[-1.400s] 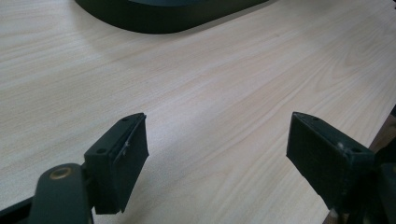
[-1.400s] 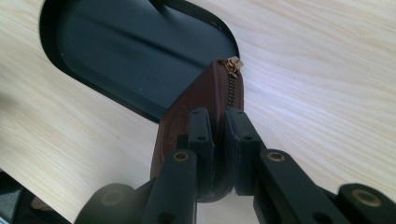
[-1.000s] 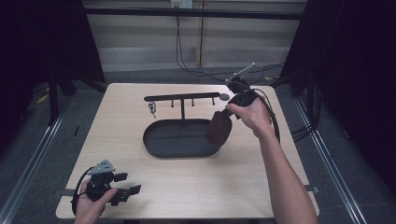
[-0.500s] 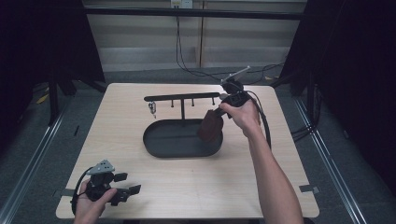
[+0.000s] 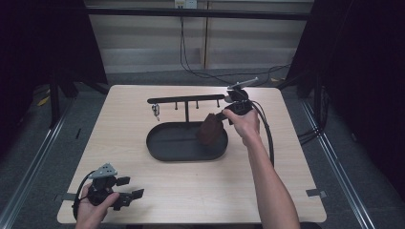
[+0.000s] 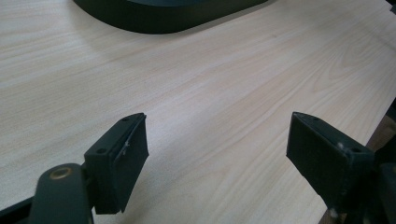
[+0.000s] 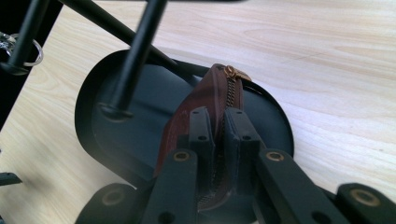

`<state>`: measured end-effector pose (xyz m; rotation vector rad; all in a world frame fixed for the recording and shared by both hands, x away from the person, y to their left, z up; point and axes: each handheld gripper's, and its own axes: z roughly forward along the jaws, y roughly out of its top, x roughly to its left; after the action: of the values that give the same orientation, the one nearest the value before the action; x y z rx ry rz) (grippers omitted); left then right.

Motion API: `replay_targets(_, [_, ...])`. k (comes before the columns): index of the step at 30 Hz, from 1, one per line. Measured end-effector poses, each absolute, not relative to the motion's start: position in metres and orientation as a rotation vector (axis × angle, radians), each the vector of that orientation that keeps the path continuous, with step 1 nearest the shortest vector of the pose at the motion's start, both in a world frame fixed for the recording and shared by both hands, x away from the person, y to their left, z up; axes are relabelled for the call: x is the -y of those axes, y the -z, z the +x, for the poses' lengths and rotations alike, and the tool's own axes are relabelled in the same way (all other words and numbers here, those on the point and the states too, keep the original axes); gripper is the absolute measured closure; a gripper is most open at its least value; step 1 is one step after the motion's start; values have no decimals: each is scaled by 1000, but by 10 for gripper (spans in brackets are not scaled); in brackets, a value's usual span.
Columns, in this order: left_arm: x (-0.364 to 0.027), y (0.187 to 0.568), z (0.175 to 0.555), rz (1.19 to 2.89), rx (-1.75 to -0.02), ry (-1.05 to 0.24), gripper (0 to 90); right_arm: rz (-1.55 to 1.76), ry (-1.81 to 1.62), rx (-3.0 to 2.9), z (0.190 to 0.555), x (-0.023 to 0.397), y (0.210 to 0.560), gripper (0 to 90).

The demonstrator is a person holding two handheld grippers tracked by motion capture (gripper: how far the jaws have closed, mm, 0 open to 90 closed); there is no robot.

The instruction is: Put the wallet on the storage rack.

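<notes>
I can read no text, label, brand or number anywhere from here. The brown zip pouch point(image 7: 205, 100), the black tray point(image 5: 162, 143) and the counter point(image 5: 205, 186) all look plain and unmarked to me.

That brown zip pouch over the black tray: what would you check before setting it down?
1. Grip: right gripper shut on the brown pouch, jaws pressing both sides: ok.
2. Pouch above the black tray: ok.
3. Landing spot in the tray bare: ok.
4. Clearance from the stand's post: close beside the pouch, cannot tell.
5. Left gripper parked at the table's near corner, jaws open, out of the way: ok.
</notes>
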<state>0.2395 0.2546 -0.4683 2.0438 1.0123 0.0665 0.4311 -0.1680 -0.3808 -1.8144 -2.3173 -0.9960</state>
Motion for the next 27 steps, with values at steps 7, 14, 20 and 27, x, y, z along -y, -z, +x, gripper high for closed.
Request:
replay_targets(7, [-255, 468, 240, 2047, -1009, -67, 205, -1842, 1032, 2285, 429, 167, 398, 821])
replay_targets(14, [-255, 468, 240, 2043, -1011, -66, 205, -1824, 1055, 2270, 427, 163, 413, 818])
replay_targets(20, [-254, 468, 240, 2042, -1009, -65, 205, -1831, 1064, 2255, 425, 168, 421, 812])
replay_targets(27, [-255, 468, 240, 2044, -1012, -70, 206, -1856, 1050, 2266, 424, 170, 436, 837])
